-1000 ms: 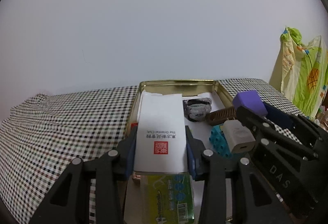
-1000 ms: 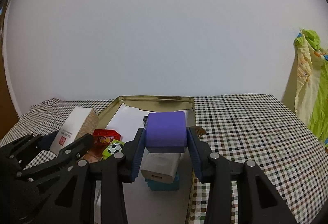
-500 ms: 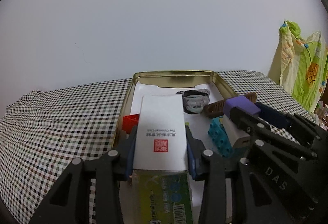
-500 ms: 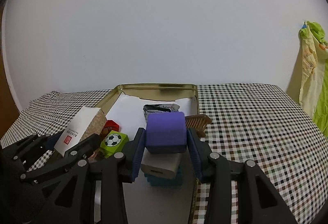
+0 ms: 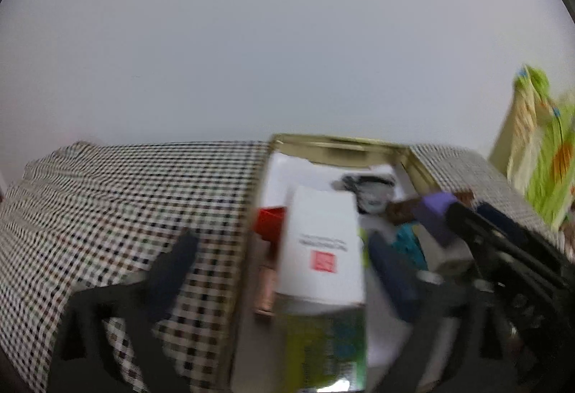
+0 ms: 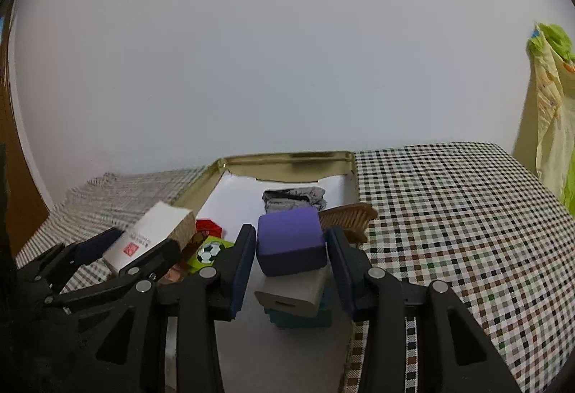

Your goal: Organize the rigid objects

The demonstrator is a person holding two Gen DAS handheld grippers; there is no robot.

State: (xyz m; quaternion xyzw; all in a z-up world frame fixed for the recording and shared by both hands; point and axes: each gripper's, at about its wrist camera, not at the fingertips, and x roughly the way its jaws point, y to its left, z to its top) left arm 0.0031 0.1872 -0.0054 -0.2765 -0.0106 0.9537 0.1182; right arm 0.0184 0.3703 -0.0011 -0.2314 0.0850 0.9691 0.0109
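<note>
The white carton (image 5: 323, 249) lies inside the gold tin (image 5: 337, 141), toward the tin's left wall, its near end propped on a green box (image 5: 323, 342); the left gripper (image 5: 280, 270) has just been opening, and its jaws now stand wide apart with the carton loose between them, touching neither pad as far as the blur allows; the step in hand, I judge, is the release of that carton into the tin. The purple block (image 6: 291, 242) sits nearer the tin's right wall, on top of a grey charger (image 6: 294, 288) which rests on a teal brick (image 6: 305, 317); the right gripper (image 6: 291, 256) has its jaws slightly apart, just opened a little, with a thin gap showing beside the block on each side, so the block appears set down, not clamped. The next move calls for both grippers to draw back from the tin without nudging either stack; the purple block's perch looks tippy, so a straight withdrawal seems wise. At the tin's far wall lie a grey-black bundle (image 6: 294, 197) and a wooden comb (image 6: 348, 216); a red piece (image 6: 208, 225) and a football-print tile (image 6: 210, 251) lie by the carton. The carton bears a red square seal and small dark print, too blurred to read; the green box's printing is likewise unreadable. The tin rests on a checked cloth (image 6: 449, 231).
</note>
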